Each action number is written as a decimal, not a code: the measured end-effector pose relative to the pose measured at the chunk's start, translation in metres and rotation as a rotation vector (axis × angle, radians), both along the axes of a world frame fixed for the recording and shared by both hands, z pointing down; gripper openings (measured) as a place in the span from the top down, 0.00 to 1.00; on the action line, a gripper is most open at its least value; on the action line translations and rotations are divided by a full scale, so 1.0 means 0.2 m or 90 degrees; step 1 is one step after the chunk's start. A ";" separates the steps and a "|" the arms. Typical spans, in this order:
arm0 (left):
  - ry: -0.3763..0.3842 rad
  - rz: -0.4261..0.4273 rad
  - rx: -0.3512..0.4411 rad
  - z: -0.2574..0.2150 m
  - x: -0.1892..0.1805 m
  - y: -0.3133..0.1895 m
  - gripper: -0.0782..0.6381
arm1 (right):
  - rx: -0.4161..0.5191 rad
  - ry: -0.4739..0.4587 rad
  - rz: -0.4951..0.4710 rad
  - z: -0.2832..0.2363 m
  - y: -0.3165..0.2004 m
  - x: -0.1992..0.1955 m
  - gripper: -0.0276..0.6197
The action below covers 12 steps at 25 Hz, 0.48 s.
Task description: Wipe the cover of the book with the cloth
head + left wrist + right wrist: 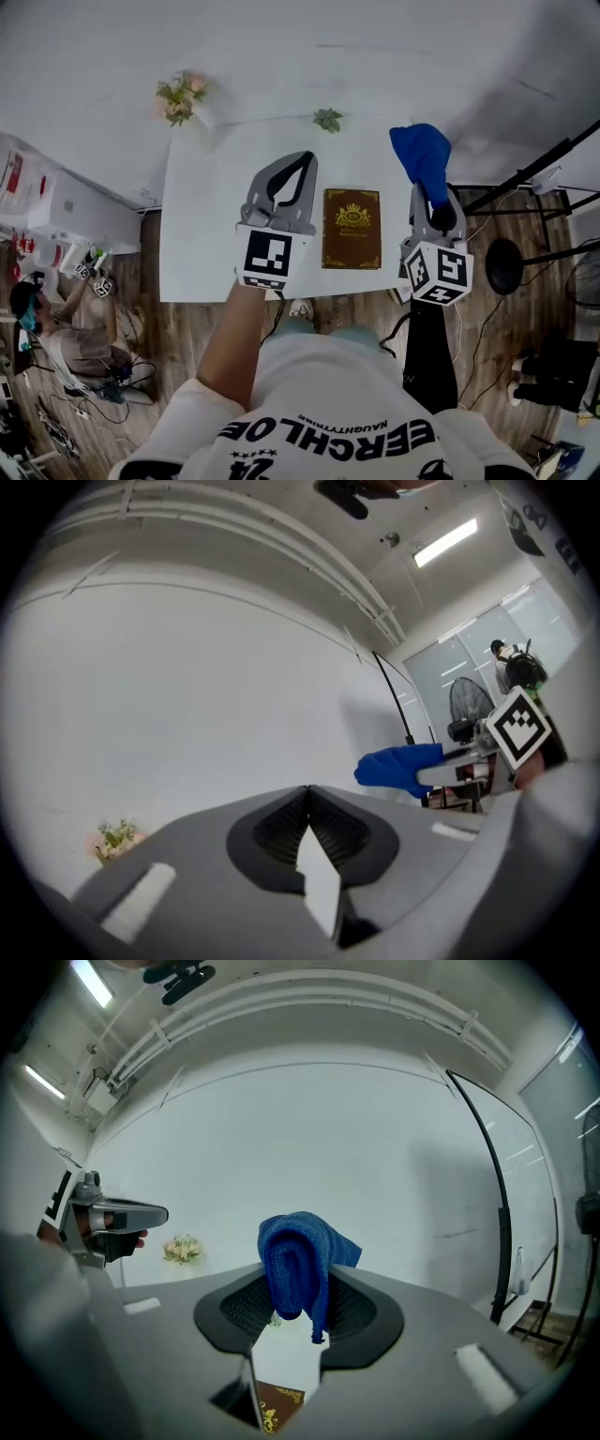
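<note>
beside the book [352,229], right claw [434,208] clamps the cloth [422,150]; left claw [302,162] sits closed, empty.

Your cloth [298,1265] is a rough, looped blue knit, matt all over. The book [352,229], at about 7 o'clock from it, has a brown leather-look cover with shiny gold stamping. The counter [206,216] is smooth, matt white. Your left hand-held gripper [307,791] and right hand-held gripper [433,204] are matt grey plastic with ribbed dark pads [281,827]. The floor [187,328] at 6 o'clock shows wood-grain planks.
</note>
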<state>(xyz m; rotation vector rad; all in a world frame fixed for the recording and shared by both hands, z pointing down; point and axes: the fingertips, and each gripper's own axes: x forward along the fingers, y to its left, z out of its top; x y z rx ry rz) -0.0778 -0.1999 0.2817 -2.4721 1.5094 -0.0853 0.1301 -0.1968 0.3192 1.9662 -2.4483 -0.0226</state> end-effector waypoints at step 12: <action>0.000 0.075 -0.017 0.11 -0.01 -0.18 0.81 | 0.018 -0.076 0.045 0.02 -0.02 -0.04 0.76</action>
